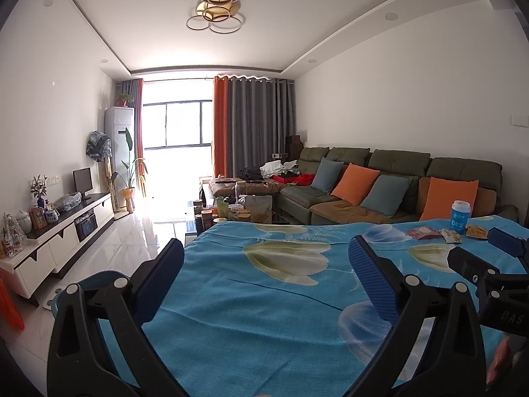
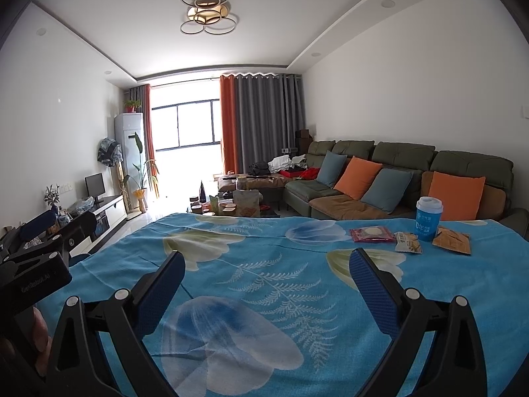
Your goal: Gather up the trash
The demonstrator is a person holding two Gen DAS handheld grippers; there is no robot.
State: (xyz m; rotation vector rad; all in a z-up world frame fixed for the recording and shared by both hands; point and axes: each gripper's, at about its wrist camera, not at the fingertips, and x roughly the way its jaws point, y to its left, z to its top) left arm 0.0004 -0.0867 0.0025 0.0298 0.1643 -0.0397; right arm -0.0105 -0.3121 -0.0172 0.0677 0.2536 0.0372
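Note:
Trash lies at the far right of a table under a blue floral cloth (image 2: 264, 264): a blue paper cup with a white lid (image 2: 428, 219), a red snack wrapper (image 2: 372, 234), a pale wrapper (image 2: 409, 242) and an orange wrapper (image 2: 452, 241). The same items show in the left wrist view: cup (image 1: 460, 217), red wrapper (image 1: 422, 232), pale wrapper (image 1: 451, 235), orange wrapper (image 1: 476, 231). My right gripper (image 2: 266, 266) is open and empty over the cloth, well short of the trash. My left gripper (image 1: 266, 254) is open and empty, left of the right one.
A green sofa (image 2: 396, 178) with orange and blue cushions runs behind the table at right. A cluttered coffee table (image 2: 238, 205) stands beyond the table's far edge. A white TV cabinet (image 1: 66, 231) lines the left wall. A blue chair back (image 1: 96, 281) shows at the table's left edge.

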